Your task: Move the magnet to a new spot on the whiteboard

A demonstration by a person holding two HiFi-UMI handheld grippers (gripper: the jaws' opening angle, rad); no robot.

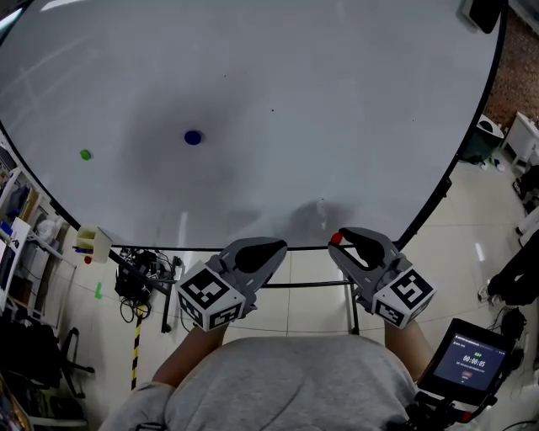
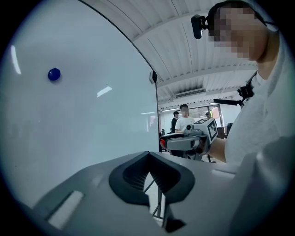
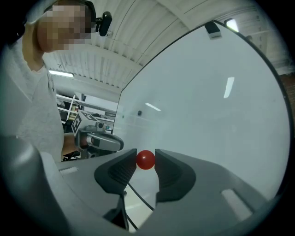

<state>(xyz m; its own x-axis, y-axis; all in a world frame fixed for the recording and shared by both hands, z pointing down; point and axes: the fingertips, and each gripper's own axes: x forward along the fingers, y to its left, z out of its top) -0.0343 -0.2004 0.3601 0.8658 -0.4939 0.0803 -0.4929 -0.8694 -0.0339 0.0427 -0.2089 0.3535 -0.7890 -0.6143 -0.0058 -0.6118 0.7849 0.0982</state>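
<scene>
A small red magnet (image 1: 337, 238) (image 3: 146, 160) sits pinched between the tips of my right gripper (image 1: 340, 241) (image 3: 146, 161), held just off the lower edge of the whiteboard (image 1: 295, 93) (image 3: 212, 115). My left gripper (image 1: 279, 247) (image 2: 148, 155) is beside it at the same height, jaws together with nothing between them. A blue magnet (image 1: 193, 137) (image 2: 54, 74) sticks to the board up and to the left. A green magnet (image 1: 85, 155) sits near the board's left edge. Each gripper shows in the other's view: the right gripper (image 2: 184, 142) and the left gripper (image 3: 99, 140).
A black eraser (image 1: 484, 13) (image 3: 212, 28) is at the board's top right corner. Below the board are its stand's bars (image 1: 320, 284), a cart with cables (image 1: 139, 274), and a screen with a timer (image 1: 467, 362) at lower right. A person (image 2: 183, 119) stands far behind.
</scene>
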